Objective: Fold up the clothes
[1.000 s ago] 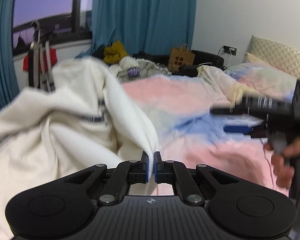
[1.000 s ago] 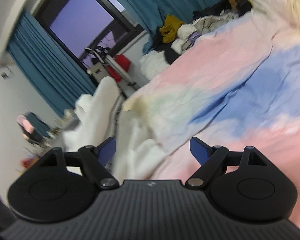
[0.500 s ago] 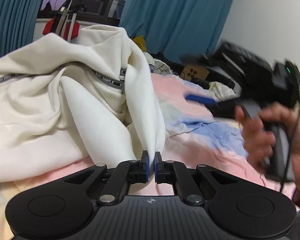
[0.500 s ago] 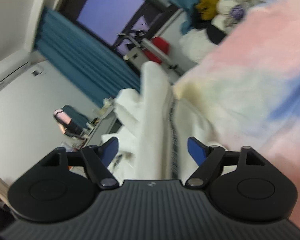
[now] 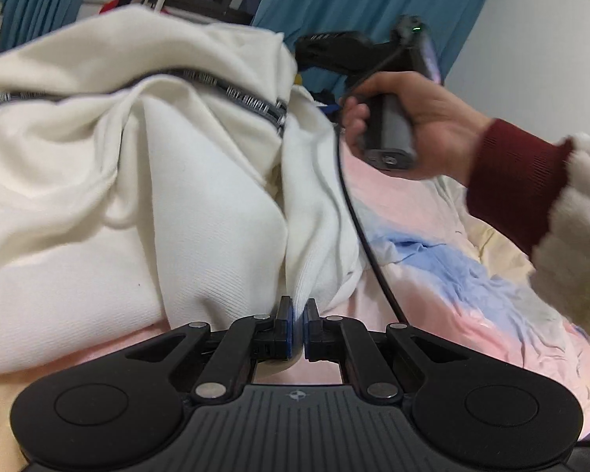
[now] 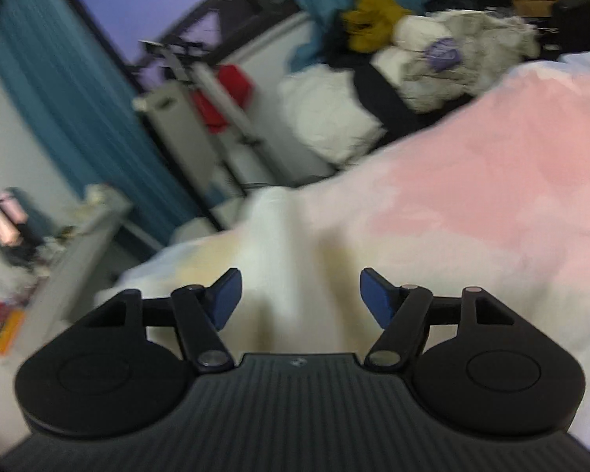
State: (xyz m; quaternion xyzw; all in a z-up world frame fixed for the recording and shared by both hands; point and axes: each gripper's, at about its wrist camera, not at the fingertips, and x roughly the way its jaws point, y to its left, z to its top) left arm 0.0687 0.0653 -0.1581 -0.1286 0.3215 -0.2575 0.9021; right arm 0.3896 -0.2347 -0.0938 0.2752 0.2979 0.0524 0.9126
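A cream white garment (image 5: 145,165) with a dark printed band lies bunched on the pink and blue bedspread (image 5: 432,287). My left gripper (image 5: 299,320) is shut on a ribbed edge of the garment at the near side. My right gripper (image 6: 299,295) is open, with a raised fold of the white garment (image 6: 279,244) just ahead between its fingers; the view is blurred. In the left wrist view the right gripper's body (image 5: 385,90), held in a hand, hovers above the garment's far right edge; its fingers are hidden there.
A pile of other clothes (image 6: 432,55) lies at the far end of the bed. A drying rack (image 6: 200,82) and a radiator stand by the window with teal curtains (image 6: 59,90). A cable (image 5: 358,212) hangs from the right gripper across the garment.
My left gripper has drawn closer to the garment, still clamped on it. My right gripper has swung over to the garment's far edge and tilted down over the fold, staying open.
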